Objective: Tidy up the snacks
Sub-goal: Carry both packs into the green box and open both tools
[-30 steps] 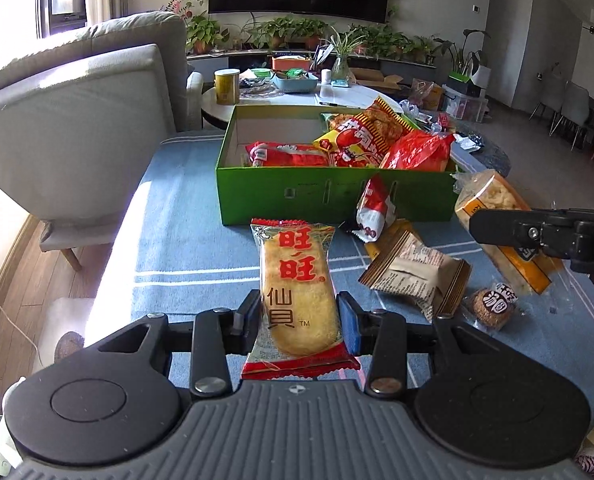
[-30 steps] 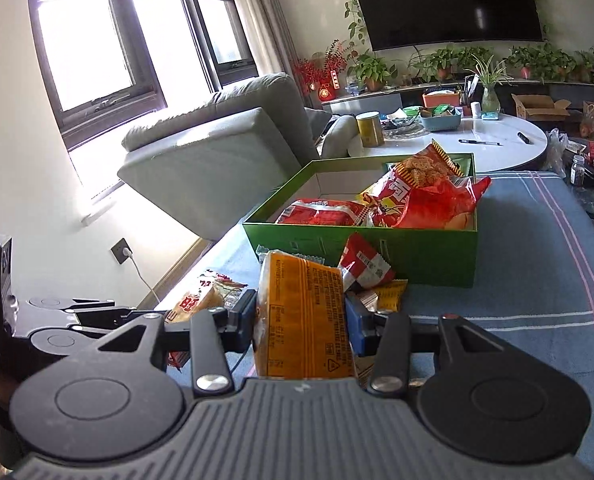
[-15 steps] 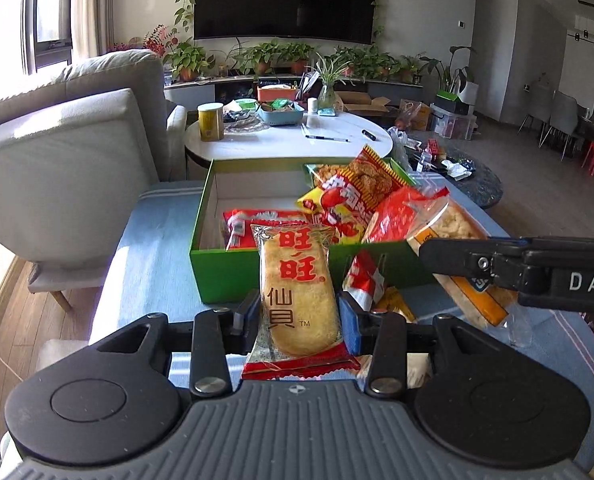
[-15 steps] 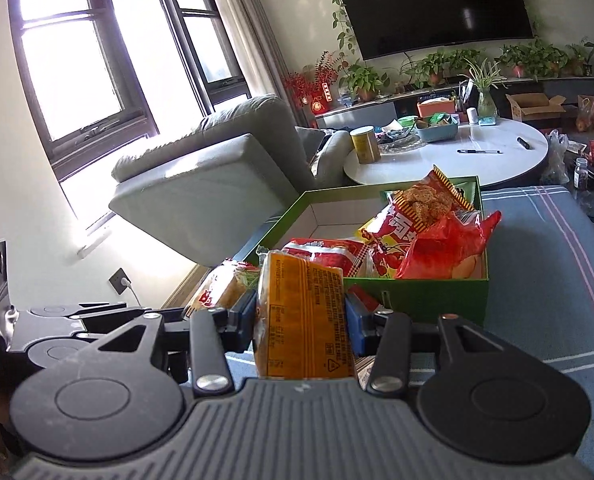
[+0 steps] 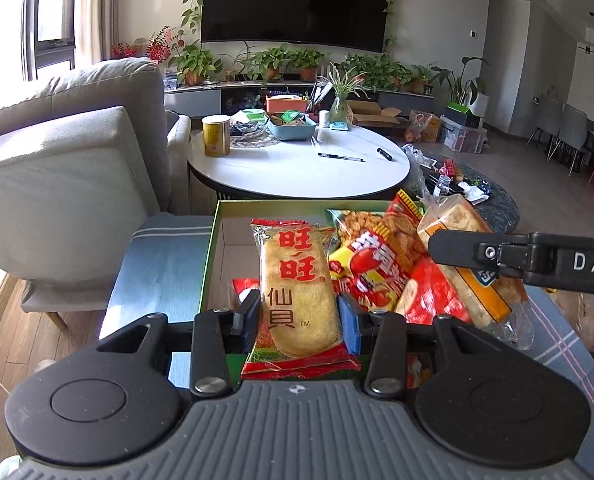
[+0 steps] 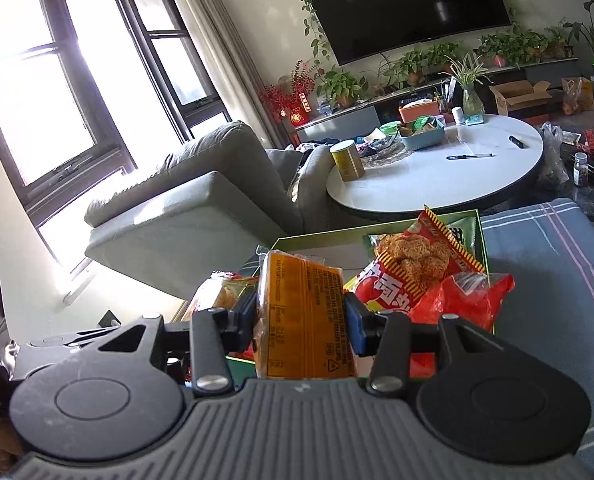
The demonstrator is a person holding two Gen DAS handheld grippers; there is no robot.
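Observation:
My left gripper [image 5: 299, 314] is shut on a rice cracker packet [image 5: 295, 280] with red Chinese print, held over the near left part of the green box [image 5: 211, 264]. My right gripper [image 6: 301, 314] is shut on an orange-labelled bread packet [image 6: 303, 312], held above the box's near edge; the packet [image 5: 467, 252] and the right gripper's finger also show in the left wrist view, over the box's right side. The box [image 6: 479, 236] holds red and yellow snack bags [image 5: 371, 260], which also show in the right wrist view [image 6: 413, 268].
The box sits on a blue striped cloth [image 5: 161, 264]. Behind it stands a round white table [image 5: 297, 164] with a yellow can [image 5: 216, 136], a blue basket and pens. A grey sofa [image 5: 65, 168] is on the left.
Both grippers have risen and moved forward with their packets, from over the cloth in front of the box to above the box itself. The loose snacks on the cloth have dropped out of view.

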